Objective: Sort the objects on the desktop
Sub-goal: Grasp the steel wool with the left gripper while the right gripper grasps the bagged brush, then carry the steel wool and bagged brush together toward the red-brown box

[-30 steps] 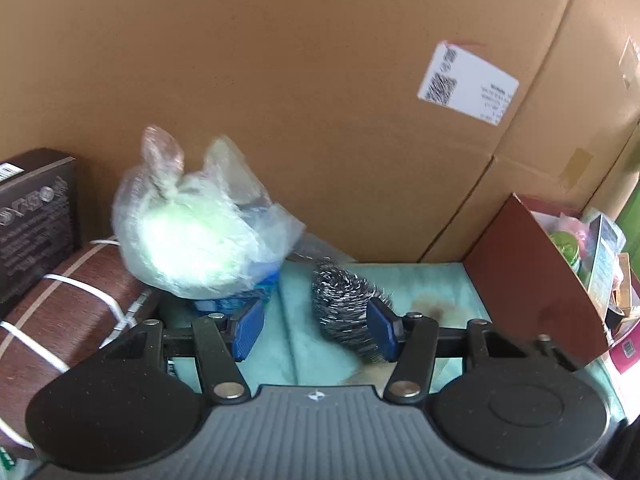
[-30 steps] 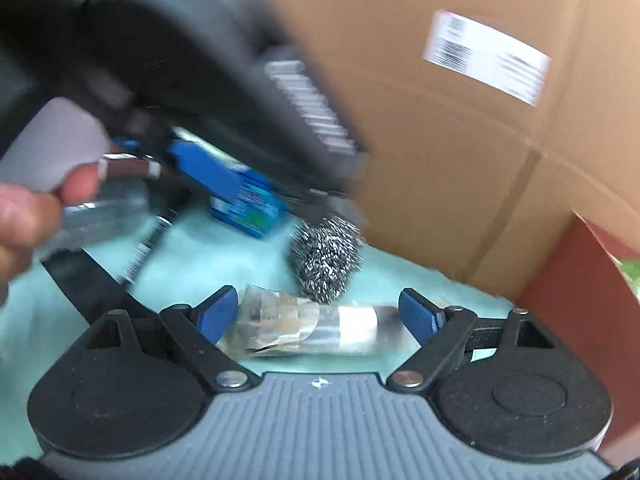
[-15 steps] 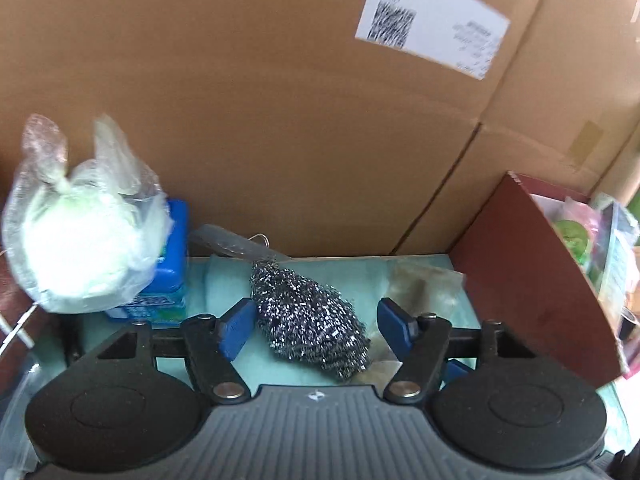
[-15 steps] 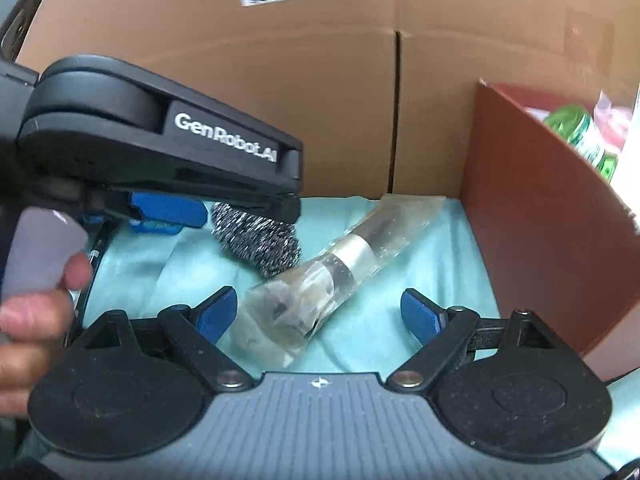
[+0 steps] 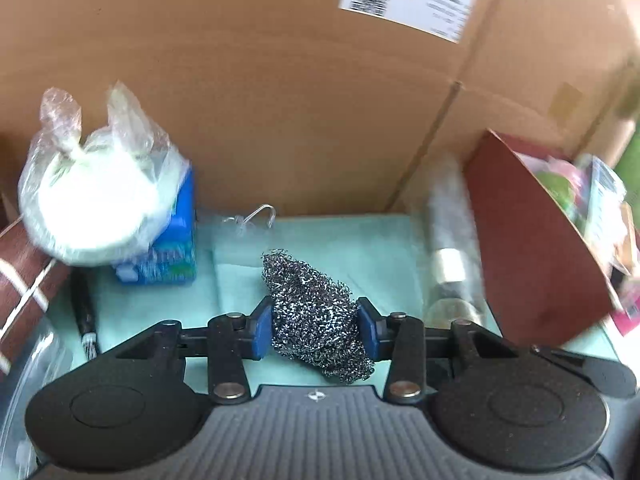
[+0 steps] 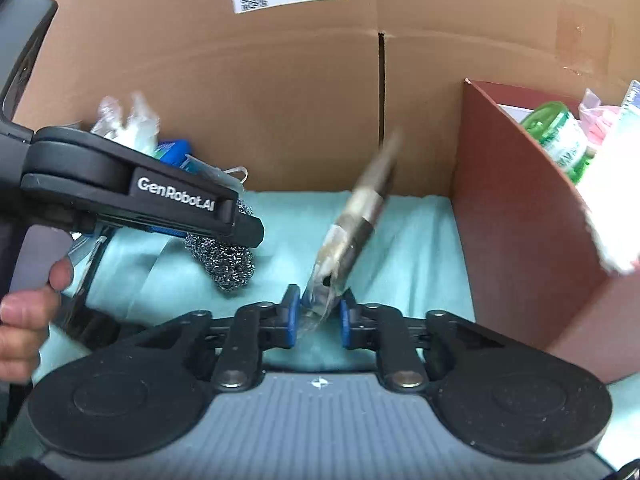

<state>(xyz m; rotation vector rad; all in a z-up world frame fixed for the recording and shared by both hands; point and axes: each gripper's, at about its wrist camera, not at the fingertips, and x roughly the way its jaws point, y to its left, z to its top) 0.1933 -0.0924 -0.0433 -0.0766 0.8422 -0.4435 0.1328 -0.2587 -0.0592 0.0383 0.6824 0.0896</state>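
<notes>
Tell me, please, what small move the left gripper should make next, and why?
Probably finish closing, then lift. The left gripper has its closing fingers on either side of the steel scourer, which lies on the green cloth.

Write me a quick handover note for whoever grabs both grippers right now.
Left gripper: jaws closing around the steel wool scourer, pads at its sides; it lies on the green cloth.
Right gripper: shut on the bagged brush, which tilts up toward the red-brown box.
Done: that box already holds a green bottle and other packets.
Left: put the brush and scourer away, then the blue pack, the tied bag of white stuff on it, and the black pen by the cloth's left edge.
</notes>
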